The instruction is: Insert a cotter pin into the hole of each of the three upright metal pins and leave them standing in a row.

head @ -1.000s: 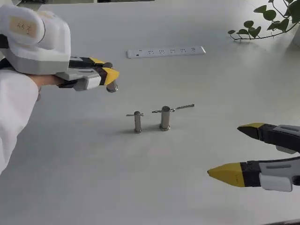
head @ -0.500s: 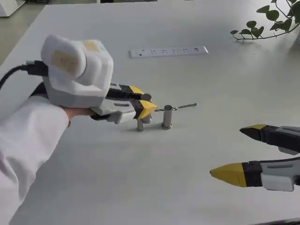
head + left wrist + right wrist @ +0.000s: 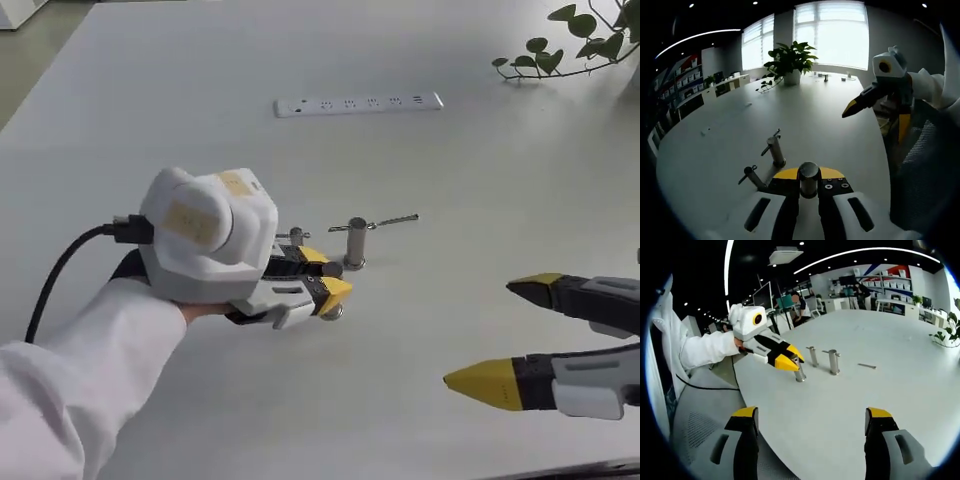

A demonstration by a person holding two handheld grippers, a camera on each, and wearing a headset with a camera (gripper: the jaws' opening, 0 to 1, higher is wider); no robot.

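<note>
- The left gripper (image 3: 330, 280) is clamping a bare pin (image 3: 331, 312) upright, its yellow-tipped jaws narrowed onto the shaft.
- In the left gripper view the round top of that pin is poking up between the two jaw tips.
- The bare pin's foot is sitting at the table (image 3: 200, 110) surface; I cannot tell whether it is touching.
- Two more pins are standing on the table just beyond it, side by side: the left pin (image 3: 296, 238), partly behind the left gripper, and the right pin (image 3: 356, 243).
- A short cotter pin (image 3: 283, 237) is crossing the left pin's head, and a longer cotter pin (image 3: 340, 228) is crossing the right pin's head.
- In the right gripper view a thin metal piece (image 3: 867, 366) is lying flat on the table, apart from the pins.
- The right gripper (image 3: 480, 333) is hanging over the table's near right part with its jaws spread wide, gripping nothing, well apart from the pins.
- A power strip (image 3: 358, 103) is lying farther back, and a plant (image 3: 580, 40) is trailing in at the far right corner.
</note>
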